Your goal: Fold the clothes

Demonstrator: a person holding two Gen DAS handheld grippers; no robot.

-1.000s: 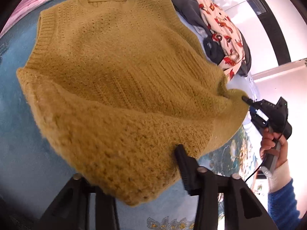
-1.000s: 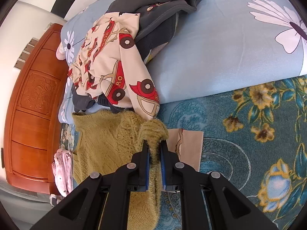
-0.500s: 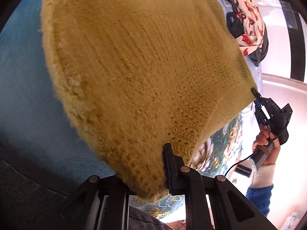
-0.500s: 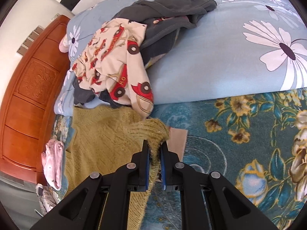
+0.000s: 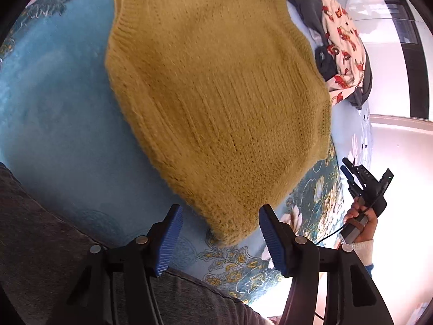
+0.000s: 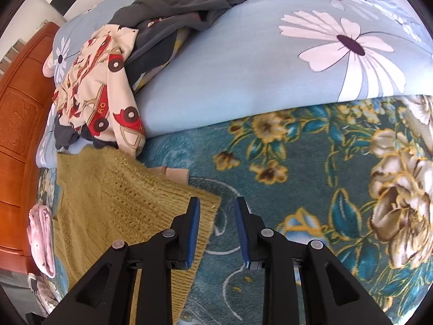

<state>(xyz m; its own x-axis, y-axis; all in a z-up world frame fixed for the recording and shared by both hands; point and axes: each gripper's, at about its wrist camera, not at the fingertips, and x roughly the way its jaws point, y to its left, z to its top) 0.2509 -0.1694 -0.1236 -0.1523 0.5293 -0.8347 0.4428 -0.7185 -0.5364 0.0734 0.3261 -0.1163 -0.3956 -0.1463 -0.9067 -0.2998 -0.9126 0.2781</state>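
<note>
A mustard-yellow knitted vest (image 5: 216,94) lies spread flat on the teal floral blanket (image 5: 319,205), neckline at the far end. My left gripper (image 5: 219,233) is open and empty, just above the vest's near hem corner. My right gripper (image 6: 217,216) is open and empty, beside the vest's other hem corner (image 6: 208,200). The vest also shows in the right wrist view (image 6: 113,205). The right gripper appears in the left wrist view (image 5: 362,184), held in a hand.
A pile of clothes, a cream car-print garment (image 6: 100,86) and a dark grey one (image 6: 178,8), lies on the light blue floral sheet (image 6: 270,67). A folded pink item (image 6: 40,230) lies by the wooden headboard (image 6: 16,124). Grey trouser leg (image 5: 40,230) is near left.
Both grippers have opened and let go of the vest's hem corners. The vest dropped from lifted to lying flat on the blanket.
</note>
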